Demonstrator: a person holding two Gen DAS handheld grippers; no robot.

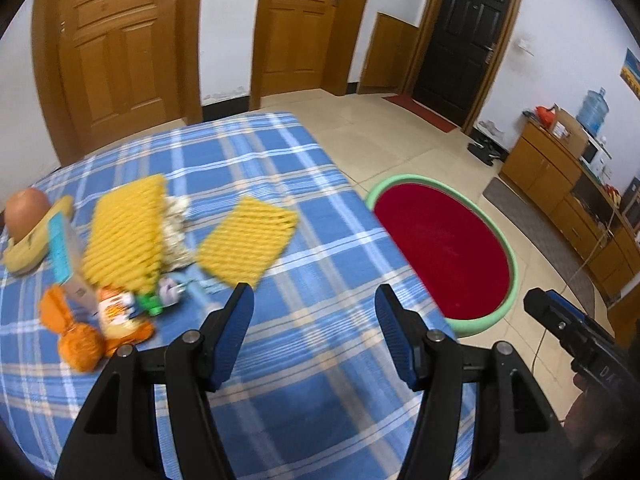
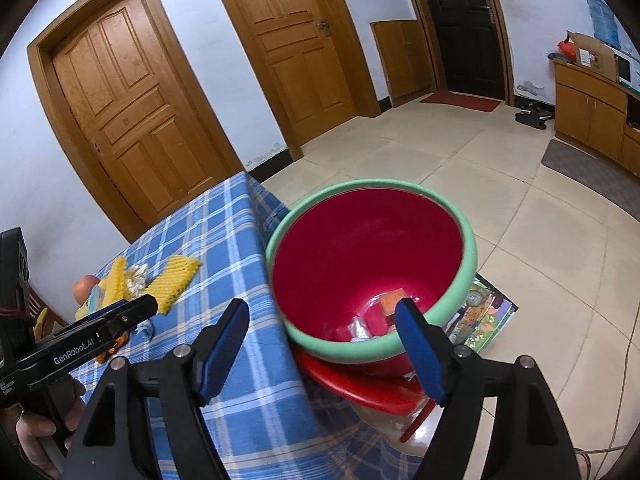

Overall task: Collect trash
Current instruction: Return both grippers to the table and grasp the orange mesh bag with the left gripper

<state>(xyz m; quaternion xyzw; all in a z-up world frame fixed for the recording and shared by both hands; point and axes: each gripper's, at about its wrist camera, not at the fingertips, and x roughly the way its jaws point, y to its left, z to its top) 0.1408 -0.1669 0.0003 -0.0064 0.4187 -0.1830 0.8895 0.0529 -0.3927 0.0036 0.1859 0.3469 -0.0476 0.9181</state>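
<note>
My left gripper (image 1: 314,304) hangs released over bare blue-checked tablecloth (image 1: 320,360), the 2 yellow foam-net wrappers (image 1: 248,240) just beyond it. My right gripper (image 2: 322,322), also spread wide, faces the red green-rimmed plastic basin (image 2: 360,256) off the table's right edge.

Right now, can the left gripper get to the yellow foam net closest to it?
Probably yes. The left gripper is open and empty, and the yellow foam net lies flat on the checked tablecloth just ahead of its fingertips, with nothing between them.

Home living room: panelled wooden doors (image 2: 132,120), dark entry door (image 1: 460,40) with red mat (image 2: 460,100), shoes (image 2: 532,118) on tiled floor (image 2: 500,216), wooden cabinets (image 1: 560,184), water jug (image 1: 594,110), microwave (image 1: 596,154), checked-cloth table (image 1: 280,340).
</note>
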